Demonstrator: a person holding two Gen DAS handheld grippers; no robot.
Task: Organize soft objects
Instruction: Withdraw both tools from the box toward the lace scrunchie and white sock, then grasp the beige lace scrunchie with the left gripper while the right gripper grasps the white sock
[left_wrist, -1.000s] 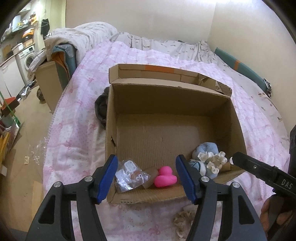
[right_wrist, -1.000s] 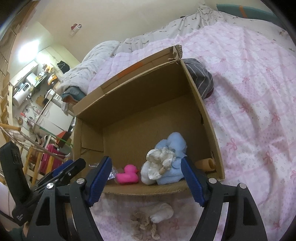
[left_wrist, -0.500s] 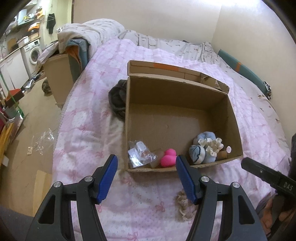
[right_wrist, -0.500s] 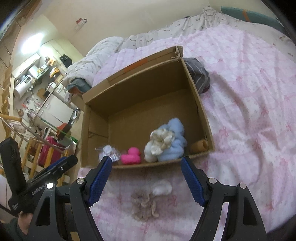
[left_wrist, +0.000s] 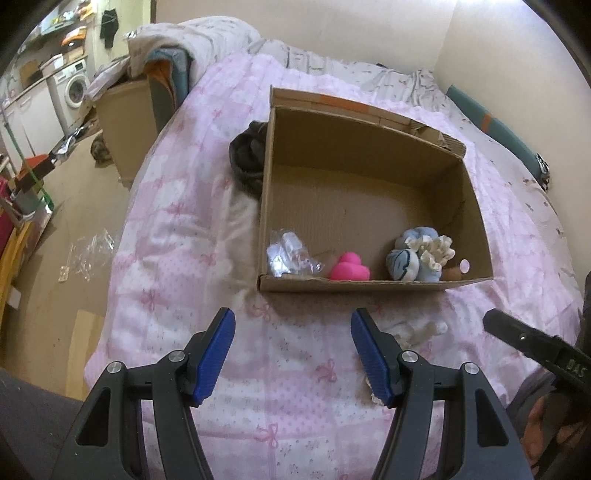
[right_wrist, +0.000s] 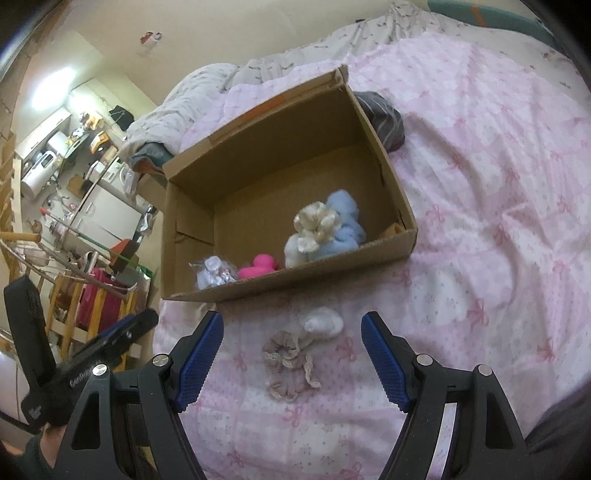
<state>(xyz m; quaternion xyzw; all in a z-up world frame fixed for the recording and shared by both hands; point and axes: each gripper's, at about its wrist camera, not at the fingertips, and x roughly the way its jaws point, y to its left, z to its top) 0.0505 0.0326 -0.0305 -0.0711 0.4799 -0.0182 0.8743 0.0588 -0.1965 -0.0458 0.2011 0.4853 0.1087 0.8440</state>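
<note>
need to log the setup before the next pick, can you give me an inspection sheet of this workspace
surface: pink bow-print quilt on a bed.
job's things: open brown cardboard box holding a pink rubber duck, a blue and cream soft bundle and a crinkled clear plastic packet; beige frilly scrunchie and white sock lie on the quilt in front of it.
clutter: dark striped cloth beside the box.
grippers: left gripper and right gripper open, empty.
cables: nothing seen.
surroundings: washing machine, cluttered floor.

Beige lacy scrunchie (right_wrist: 290, 363) and white sock (right_wrist: 323, 322) on pink quilt, just outside cardboard box (right_wrist: 295, 282).
</note>
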